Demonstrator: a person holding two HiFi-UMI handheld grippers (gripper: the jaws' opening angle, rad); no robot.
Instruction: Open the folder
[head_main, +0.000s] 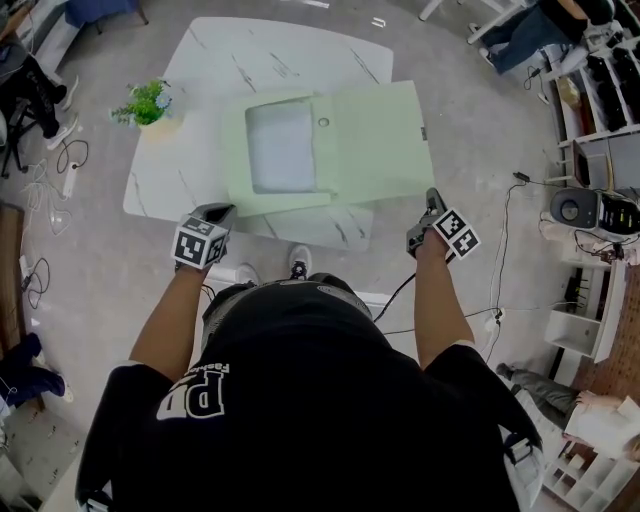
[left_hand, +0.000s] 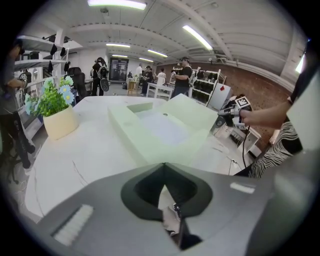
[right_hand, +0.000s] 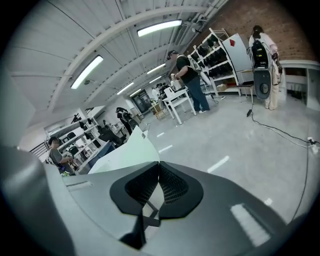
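Folder (head_main: 330, 145) lies flat on the table (head_main: 200, 80), its right side sticking out past the table edge. The plant (head_main: 145, 103) is left of the folder. Your left gripper (head_main: 220, 210) is near the folder's near-left corner, fingers closed and empty. Your right gripper (head_main: 432, 197) is just beside its near-right corner, fingers closed and empty.

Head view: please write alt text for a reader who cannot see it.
A pale green folder lies on a white table, apparently open, seen from above. The person's left gripper and right gripper, both shut and empty, hang by the table's near edge; a potted plant stands at its left.
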